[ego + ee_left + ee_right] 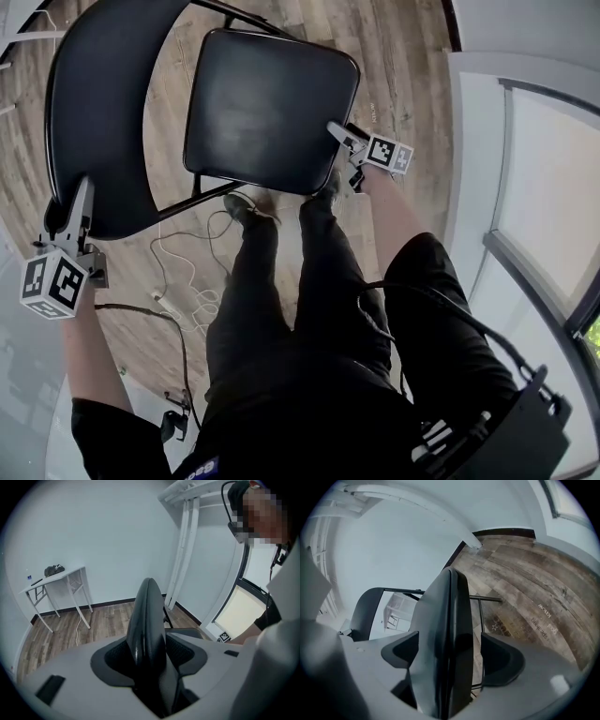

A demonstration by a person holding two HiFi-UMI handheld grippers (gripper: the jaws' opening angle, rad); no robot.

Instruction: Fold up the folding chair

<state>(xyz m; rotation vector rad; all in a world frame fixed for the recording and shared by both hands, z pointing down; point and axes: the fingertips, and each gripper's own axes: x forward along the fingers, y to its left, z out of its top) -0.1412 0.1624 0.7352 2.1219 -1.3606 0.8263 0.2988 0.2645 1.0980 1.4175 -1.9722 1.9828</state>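
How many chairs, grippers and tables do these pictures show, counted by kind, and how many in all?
Folding chair: 1
Grippers: 2 (left gripper, right gripper)
White table: 1
Total: 4

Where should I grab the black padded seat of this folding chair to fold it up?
Take the black padded seat at its front edge, farthest from the curved black backrest, coming from the front with one jaw above, one below. It lies flat and thin, so lifting there should swing it toward the backrest.
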